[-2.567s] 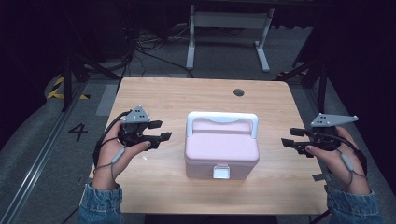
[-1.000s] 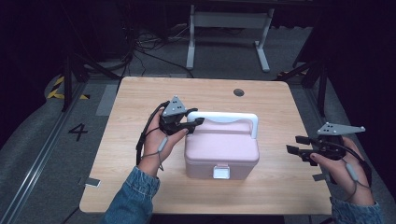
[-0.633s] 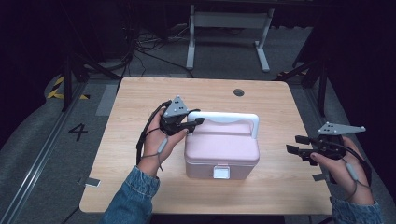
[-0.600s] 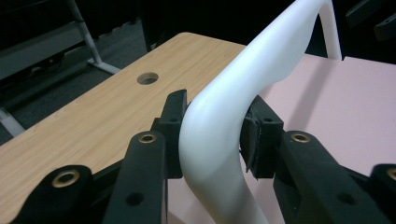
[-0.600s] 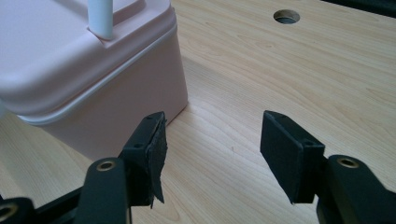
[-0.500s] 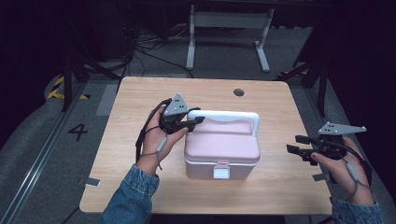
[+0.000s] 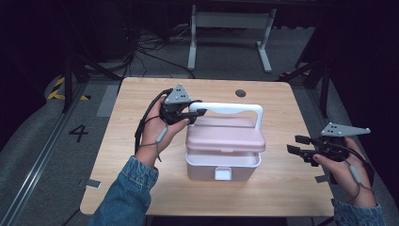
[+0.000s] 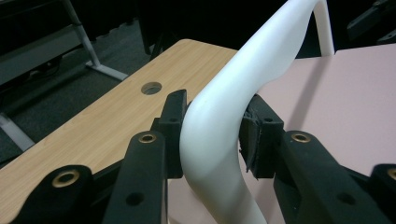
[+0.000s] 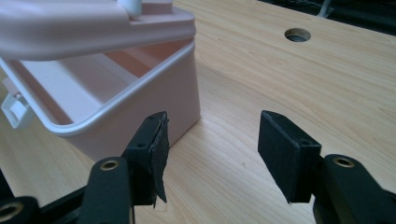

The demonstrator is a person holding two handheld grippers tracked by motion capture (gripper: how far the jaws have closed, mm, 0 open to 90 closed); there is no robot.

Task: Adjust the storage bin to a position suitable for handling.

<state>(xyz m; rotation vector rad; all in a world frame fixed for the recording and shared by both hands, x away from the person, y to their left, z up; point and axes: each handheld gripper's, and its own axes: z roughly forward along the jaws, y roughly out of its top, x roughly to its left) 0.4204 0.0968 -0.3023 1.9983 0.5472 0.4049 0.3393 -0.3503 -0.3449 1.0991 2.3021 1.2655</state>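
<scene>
**A:** What step are you on?

**B:** Opening the pink box. It sits in the middle of the wooden table, and my left gripper is clamped on the white handle at its left corner, where the bar bends down. In the left gripper view both pads press the white plastic from either side.

**A:** Is the lid up yet?

**B:** Partly, I judge. In the right gripper view there is a gap between the lid's edge and the white rim of the base, and I can see into the pink inside. From above, the lid sits a little raised over the base, with the white latch hanging free at the front.

**A:** And your other hand?

**B:** My right gripper hovers off the box's right side, well apart from it, jaws spread and holding nothing.

**A:** So what does the next move call for?

**B:** I think a steady pull up and back on the handle, keeping the grip firm since the bar is smooth and curved there. If the base starts to lift with it, my right gripper should come in and brace its right wall.
</scene>
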